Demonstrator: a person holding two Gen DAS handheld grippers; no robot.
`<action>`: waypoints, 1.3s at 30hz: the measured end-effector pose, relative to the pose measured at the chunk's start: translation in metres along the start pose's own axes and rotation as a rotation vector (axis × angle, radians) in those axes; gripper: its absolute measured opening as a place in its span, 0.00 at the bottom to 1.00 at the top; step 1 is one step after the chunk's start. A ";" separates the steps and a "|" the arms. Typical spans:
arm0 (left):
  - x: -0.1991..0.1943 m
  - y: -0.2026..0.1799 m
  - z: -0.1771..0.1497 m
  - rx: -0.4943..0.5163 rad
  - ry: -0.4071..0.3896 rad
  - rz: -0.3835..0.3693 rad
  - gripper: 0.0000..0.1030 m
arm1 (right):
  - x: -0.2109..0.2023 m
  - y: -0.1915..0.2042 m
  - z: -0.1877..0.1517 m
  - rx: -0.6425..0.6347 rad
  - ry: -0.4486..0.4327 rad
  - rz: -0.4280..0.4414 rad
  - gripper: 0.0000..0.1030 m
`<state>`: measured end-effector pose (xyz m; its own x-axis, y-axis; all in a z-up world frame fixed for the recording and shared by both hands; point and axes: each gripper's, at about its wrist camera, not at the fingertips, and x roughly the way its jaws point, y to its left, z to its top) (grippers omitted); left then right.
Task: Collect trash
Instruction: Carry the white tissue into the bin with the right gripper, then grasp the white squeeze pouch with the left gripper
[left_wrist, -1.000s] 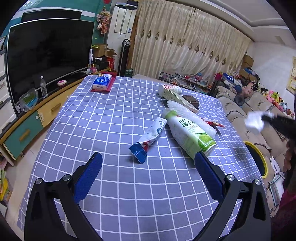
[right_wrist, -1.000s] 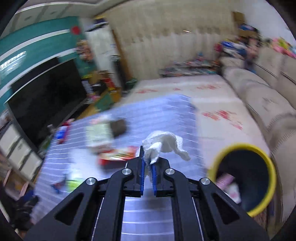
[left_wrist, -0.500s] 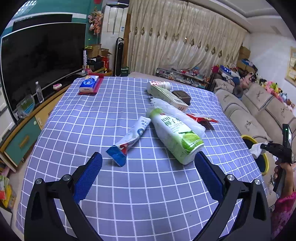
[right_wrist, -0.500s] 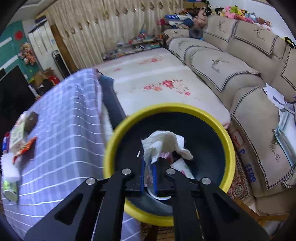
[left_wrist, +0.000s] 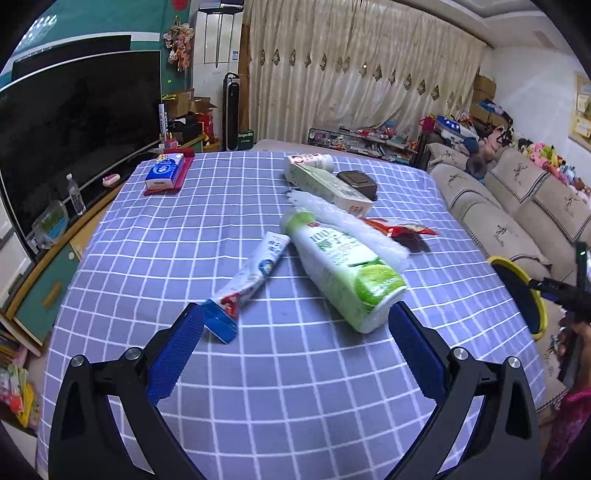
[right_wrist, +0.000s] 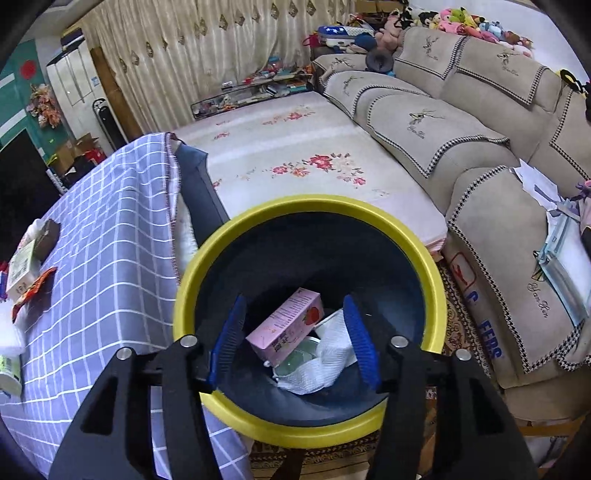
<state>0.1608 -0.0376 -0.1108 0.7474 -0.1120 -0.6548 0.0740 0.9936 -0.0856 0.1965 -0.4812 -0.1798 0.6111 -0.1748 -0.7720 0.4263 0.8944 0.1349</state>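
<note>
My right gripper (right_wrist: 295, 306) hangs over the yellow-rimmed dark bin (right_wrist: 424, 254); its jaws are opening, with nothing between the pads. The white tissue (right_wrist: 325, 354) lies at the bin's bottom beside a pink carton (right_wrist: 284, 325). My left gripper (left_wrist: 295, 317) stands open above the checked tablecloth (left_wrist: 166, 240), close behind a white-and-green bottle (left_wrist: 343, 269) lying on its side and a flattened blue-and-white tube (left_wrist: 251, 273). Farther back lie a white foam sleeve (left_wrist: 347, 221), a long green box (left_wrist: 328, 184), a red wrapper (left_wrist: 402, 230) and a small white bottle (left_wrist: 308, 160).
A tissue pack on a red tray (left_wrist: 166, 171) sits at the table's far left corner; a dark wallet (left_wrist: 358, 181) lies by the box. The bin (left_wrist: 524, 295) stands off the table's right edge, next to a beige sofa (right_wrist: 461, 122). A TV (left_wrist: 74, 129) lines the left wall.
My right gripper swung from over the table to above the bin, then opened, and the tissue dropped in. My left gripper drew nearer the bottle and tube.
</note>
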 end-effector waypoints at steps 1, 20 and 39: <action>0.003 0.002 0.001 0.007 0.000 0.005 0.95 | -0.001 0.002 0.000 -0.001 -0.003 0.005 0.53; 0.111 0.040 0.034 0.149 0.204 0.000 0.62 | -0.009 0.025 -0.001 -0.035 0.004 0.039 0.54; 0.077 0.039 0.025 0.144 0.181 0.009 0.19 | -0.013 0.026 -0.002 -0.035 0.003 0.064 0.54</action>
<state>0.2378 -0.0068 -0.1456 0.6186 -0.0913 -0.7804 0.1708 0.9851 0.0202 0.1984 -0.4548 -0.1680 0.6345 -0.1154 -0.7643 0.3630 0.9175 0.1628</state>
